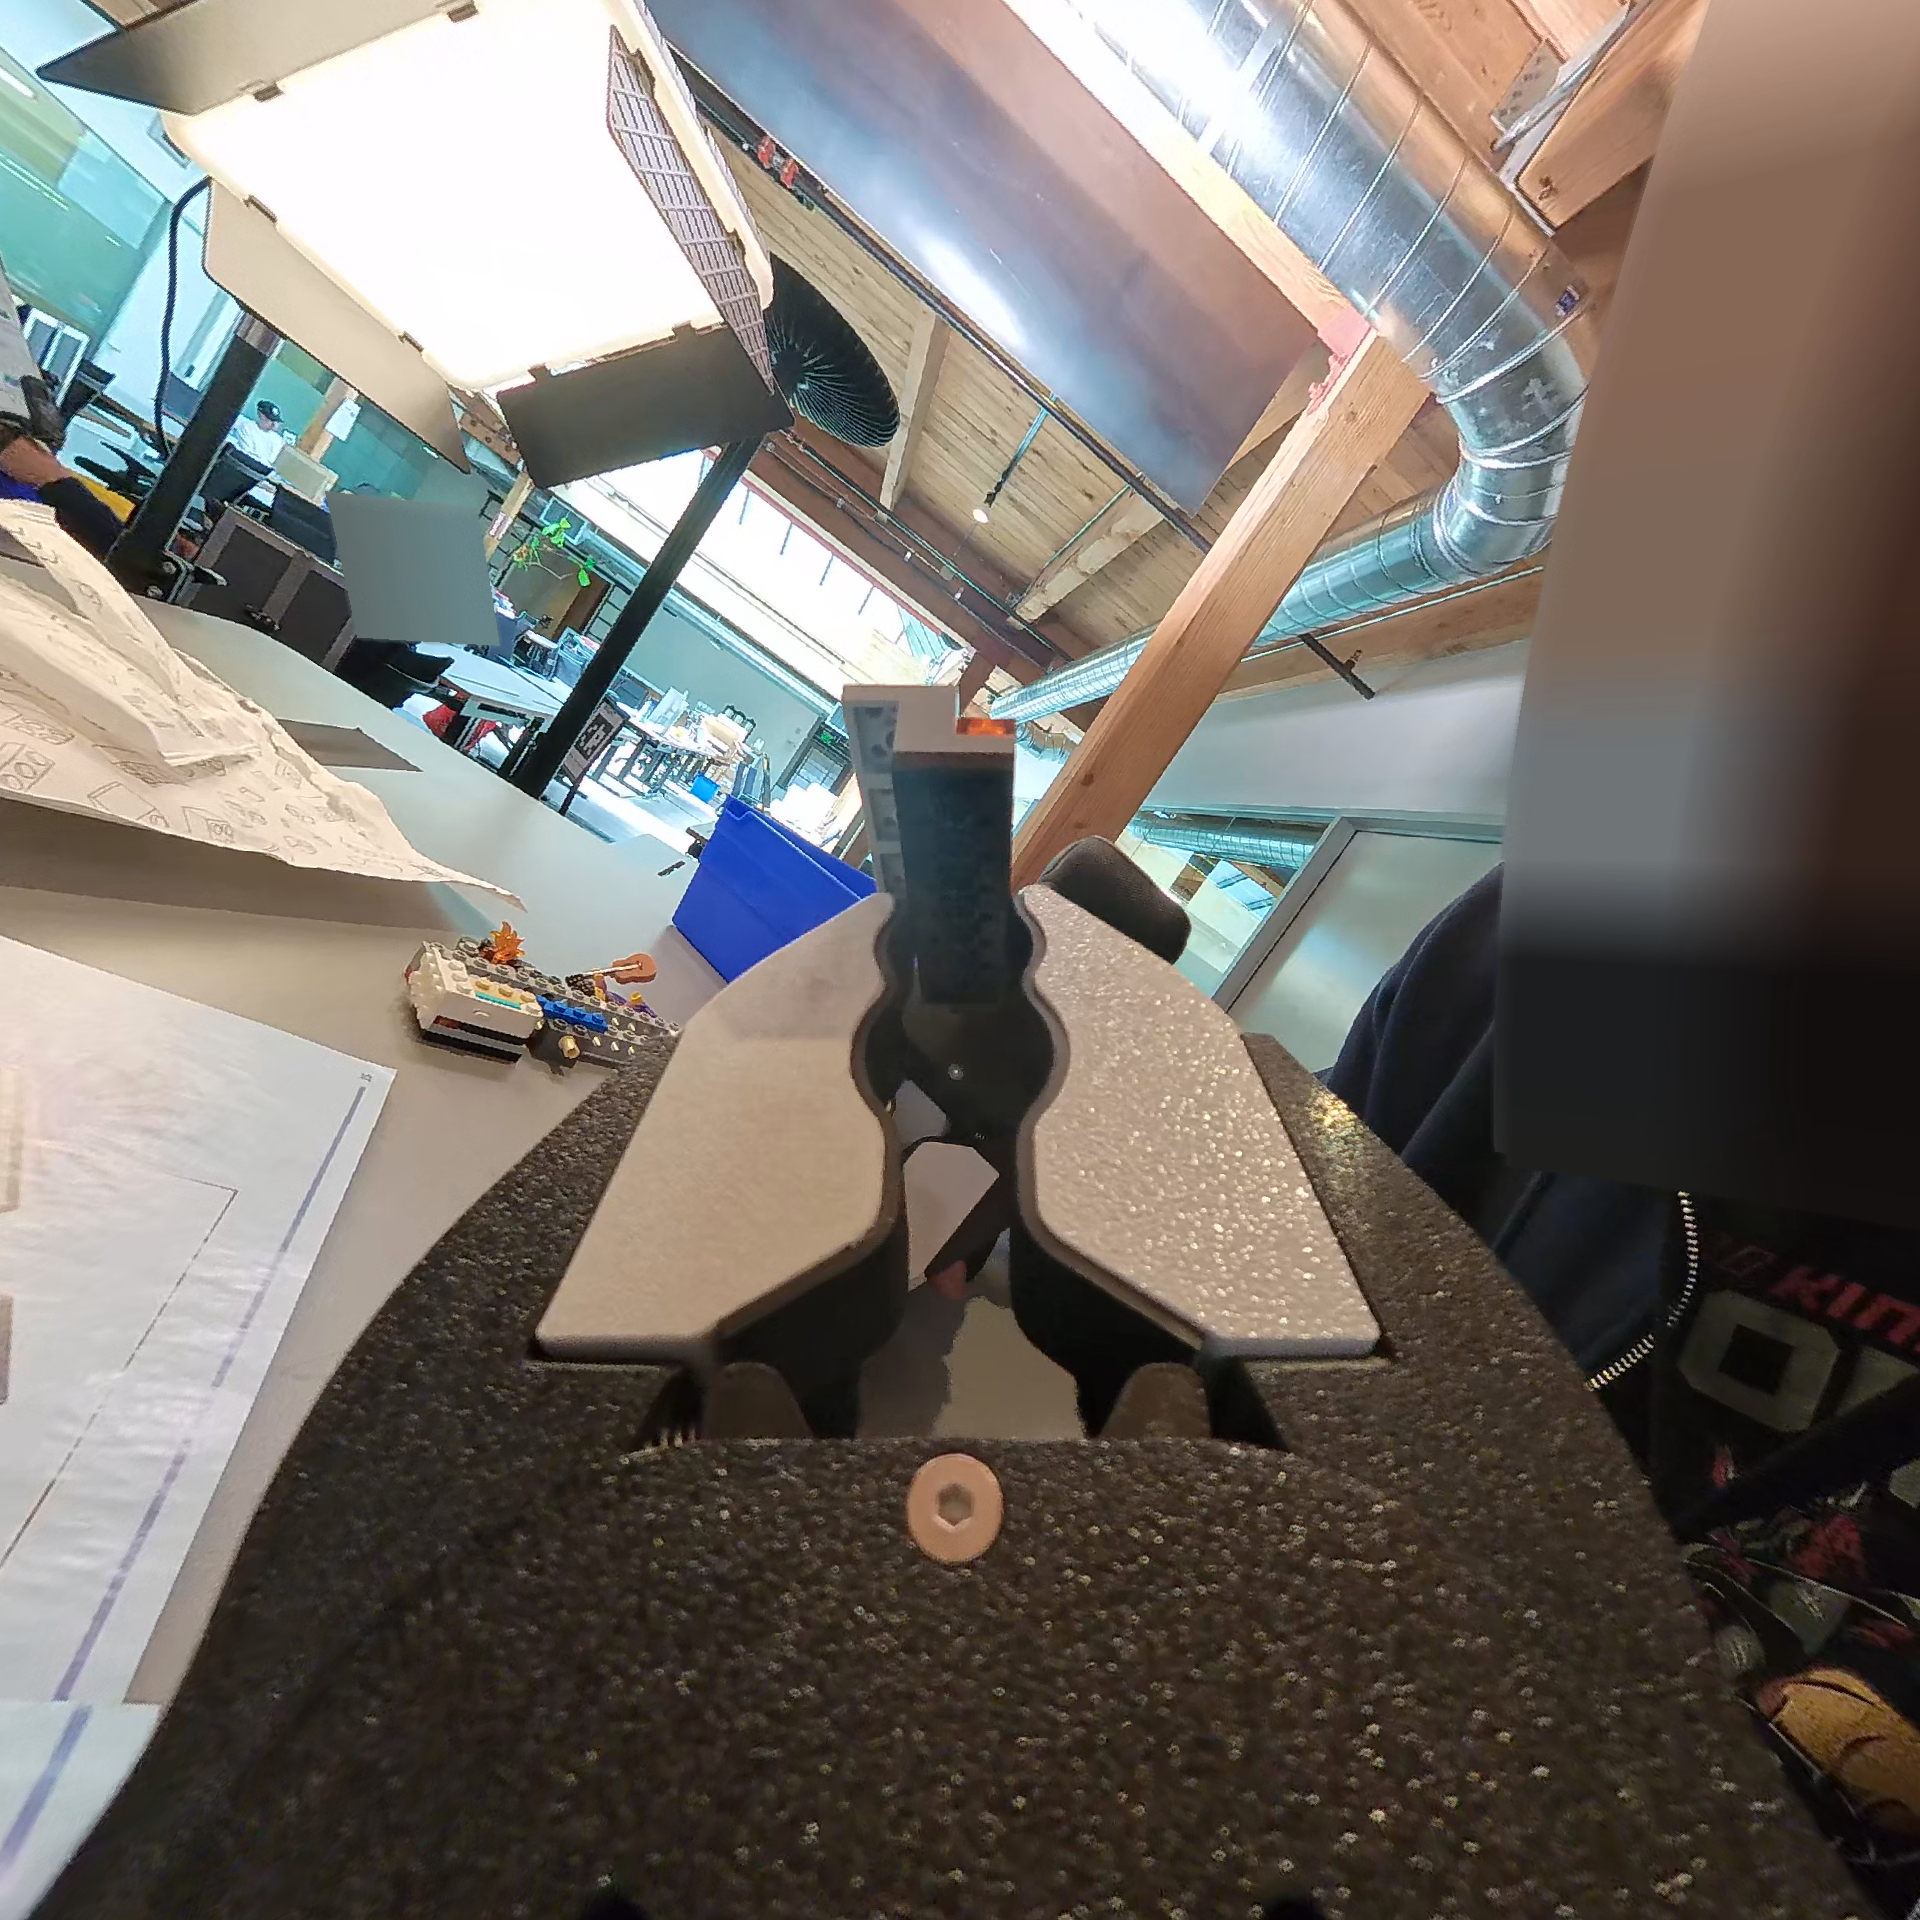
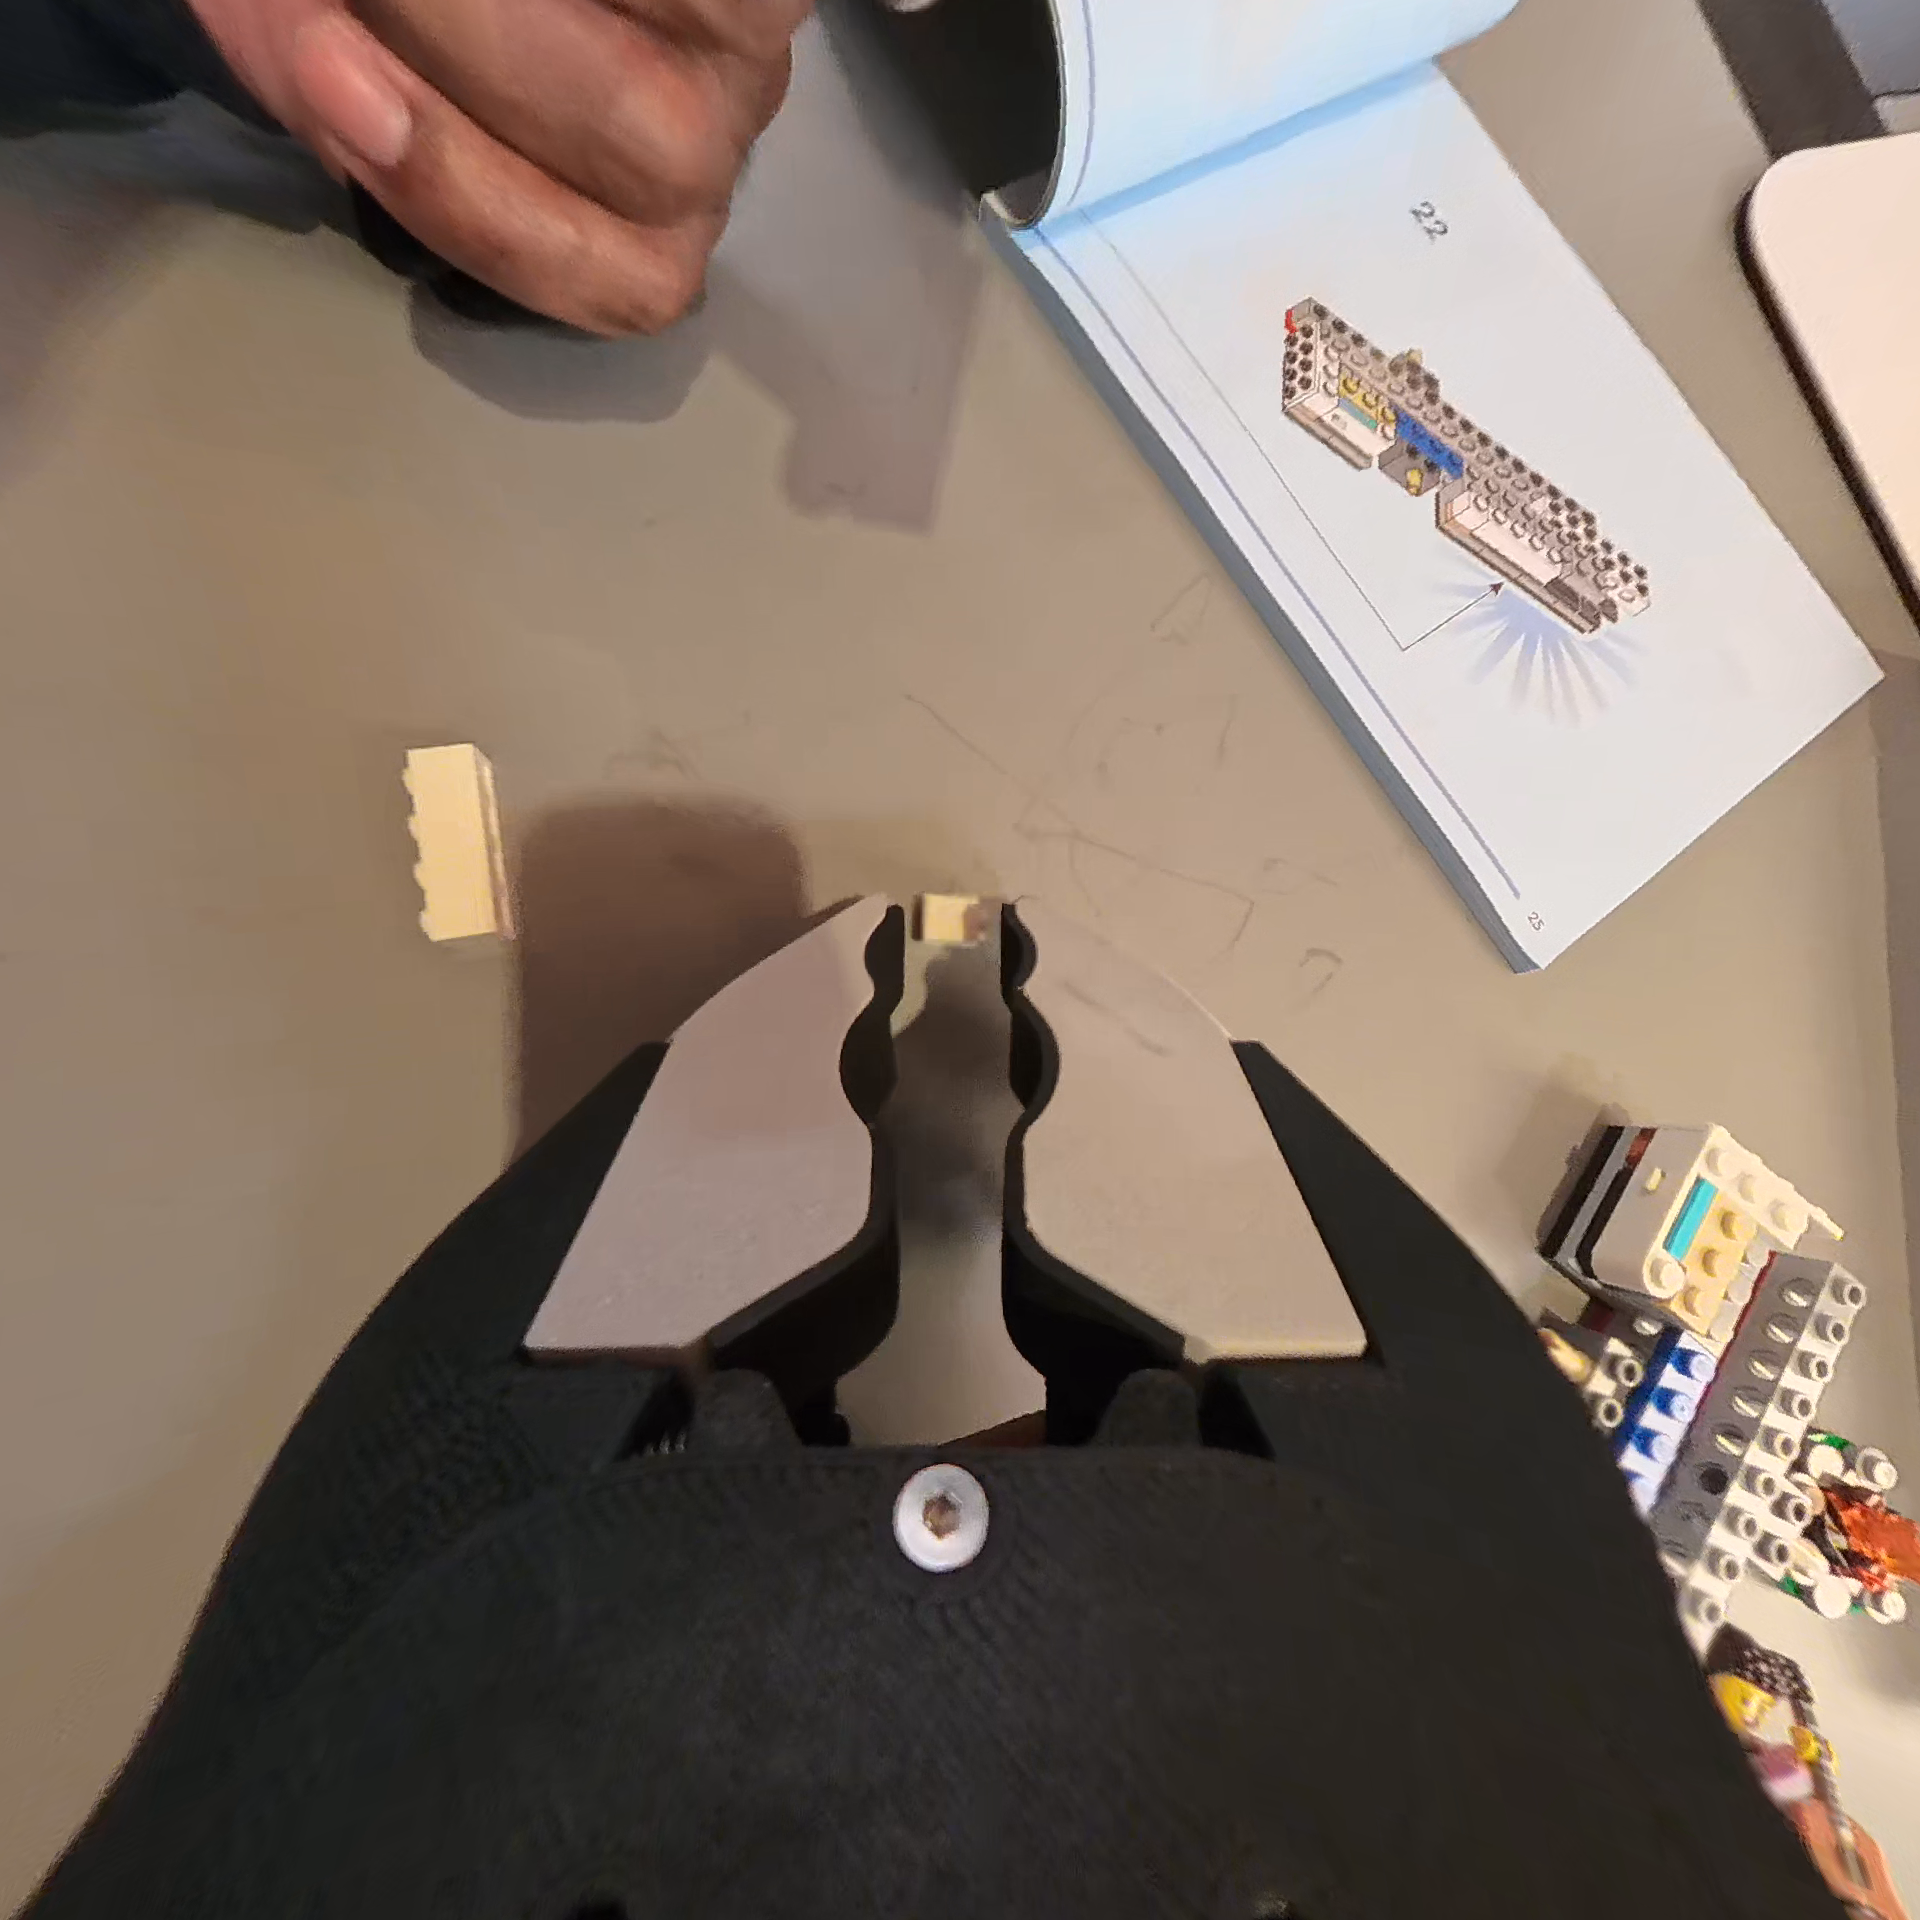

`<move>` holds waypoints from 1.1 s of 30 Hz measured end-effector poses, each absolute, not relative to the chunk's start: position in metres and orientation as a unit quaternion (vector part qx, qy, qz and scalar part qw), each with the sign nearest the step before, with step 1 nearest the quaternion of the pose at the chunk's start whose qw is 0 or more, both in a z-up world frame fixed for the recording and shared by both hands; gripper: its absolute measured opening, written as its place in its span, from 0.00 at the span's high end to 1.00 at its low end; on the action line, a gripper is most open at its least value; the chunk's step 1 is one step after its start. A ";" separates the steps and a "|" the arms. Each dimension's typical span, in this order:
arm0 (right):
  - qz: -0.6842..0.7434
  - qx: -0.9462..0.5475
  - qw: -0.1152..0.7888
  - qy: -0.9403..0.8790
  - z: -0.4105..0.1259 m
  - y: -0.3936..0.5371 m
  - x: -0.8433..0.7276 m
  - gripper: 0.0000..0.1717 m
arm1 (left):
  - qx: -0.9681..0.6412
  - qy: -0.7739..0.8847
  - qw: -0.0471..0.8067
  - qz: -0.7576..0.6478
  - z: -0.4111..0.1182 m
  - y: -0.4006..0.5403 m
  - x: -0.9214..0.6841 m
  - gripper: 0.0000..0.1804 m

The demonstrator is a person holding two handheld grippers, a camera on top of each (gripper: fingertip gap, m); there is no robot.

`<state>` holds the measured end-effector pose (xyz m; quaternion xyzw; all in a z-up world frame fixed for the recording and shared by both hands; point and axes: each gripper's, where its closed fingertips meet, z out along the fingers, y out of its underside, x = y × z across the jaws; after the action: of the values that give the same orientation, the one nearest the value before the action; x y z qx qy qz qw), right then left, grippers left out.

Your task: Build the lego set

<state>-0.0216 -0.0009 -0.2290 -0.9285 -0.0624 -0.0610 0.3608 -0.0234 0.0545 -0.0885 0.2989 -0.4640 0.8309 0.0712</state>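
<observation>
The left gripper is raised above the table, its two fingers closed on a brick assembly that stands up between the tips: a dark studded plate in front, a grey strip behind it, a white piece and a small orange piece on top. Both pads press against the dark plate's sides. The lower end of the assembly is hidden in the hollow between the fingers.

The right gripper points down at the grey table, fingers a little apart. A small tan brick sits between the tips; a gap shows on each side of it, so the pads do not press on it. It is blurred, and whether it rests on the table cannot be told.

To the left lies a longer tan brick on its side. A hand at the top edge is cut off. An open instruction booklet lies to the upper right, and a partly built brick model with a small figure is cut off at the right edge. In the left view a blue bin stands beyond the fingers.
</observation>
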 end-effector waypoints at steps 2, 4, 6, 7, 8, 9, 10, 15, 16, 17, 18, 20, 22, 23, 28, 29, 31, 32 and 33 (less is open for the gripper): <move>-0.052 -0.928 0.365 -0.054 -0.229 -0.001 -0.022 0.90 | 0.299 -0.463 0.072 0.831 -0.088 0.055 -0.023 0.91; -0.052 -0.927 0.366 -0.054 -0.229 -0.001 -0.021 0.90 | 0.299 -0.464 0.072 0.831 -0.089 0.055 -0.023 0.91; -0.052 -0.928 0.366 -0.053 -0.229 -0.002 -0.021 0.89 | 0.299 -0.464 0.072 0.831 -0.089 0.054 -0.023 0.91; -0.050 -0.927 0.367 -0.052 -0.229 -0.002 -0.021 0.88 | 0.299 -0.464 0.073 0.831 -0.089 0.054 -0.023 0.91; -0.049 -0.926 0.370 -0.051 -0.228 -0.003 -0.021 0.87 | 0.299 -0.464 0.073 0.831 -0.089 0.054 -0.023 0.91; -0.046 -0.926 0.373 -0.047 -0.227 -0.003 -0.021 0.87 | 0.300 -0.464 0.072 0.831 -0.089 0.055 -0.023 0.91; -0.042 -0.925 0.376 -0.042 -0.226 -0.003 -0.021 0.87 | 0.300 -0.463 0.073 0.831 -0.089 0.055 -0.023 0.91; -0.021 -0.915 0.402 -0.013 -0.219 -0.001 -0.018 0.89 | 0.299 -0.466 0.073 0.830 -0.089 0.054 -0.023 0.91; -0.020 -0.915 0.404 -0.008 -0.218 0.000 -0.017 0.89 | 0.299 -0.466 0.073 0.830 -0.089 0.054 -0.023 0.91; -0.020 -0.915 0.403 -0.001 -0.219 0.000 -0.015 0.89 | 0.299 -0.465 0.073 0.830 -0.089 0.054 -0.023 0.91; -0.024 -0.917 0.398 0.005 -0.221 -0.001 -0.013 0.90 | 0.299 -0.465 0.073 0.830 -0.089 0.054 -0.023 0.91; -0.025 -0.918 0.396 0.009 -0.223 -0.001 -0.013 0.91 | 0.299 -0.465 0.073 0.830 -0.090 0.054 -0.023 0.91; -0.022 -0.918 0.395 0.003 -0.223 0.000 -0.015 0.93 | 0.299 -0.466 0.073 0.829 -0.090 0.053 -0.023 0.91; -0.024 -0.919 0.394 0.001 -0.223 0.000 -0.016 0.93 | 0.299 -0.466 0.073 0.829 -0.090 0.053 -0.023 0.91; -0.018 -0.919 0.393 -0.004 -0.223 0.000 -0.019 0.94 | 0.299 -0.466 0.073 0.829 -0.090 0.053 -0.023 0.91; -0.018 -0.919 0.393 -0.005 -0.223 -0.001 -0.019 0.93 | 0.299 -0.466 0.073 0.829 -0.089 0.053 -0.023 0.91; -0.016 -0.919 0.393 -0.005 -0.223 -0.001 -0.020 0.93 | 0.299 -0.466 0.073 0.830 -0.089 0.054 -0.023 0.91; -0.015 -0.919 0.393 -0.006 -0.223 -0.002 -0.021 0.93 | 0.299 -0.466 0.073 0.830 -0.089 0.054 -0.023 0.91; -0.015 -0.919 0.393 -0.007 -0.222 -0.002 -0.021 0.93 | 0.299 -0.466 0.073 0.830 -0.089 0.054 -0.023 0.91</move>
<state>-0.0214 -0.0018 -0.2225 -0.9195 -0.0070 -0.0147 0.3928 -0.0230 0.0537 -0.0894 0.2991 -0.4659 0.8295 0.0731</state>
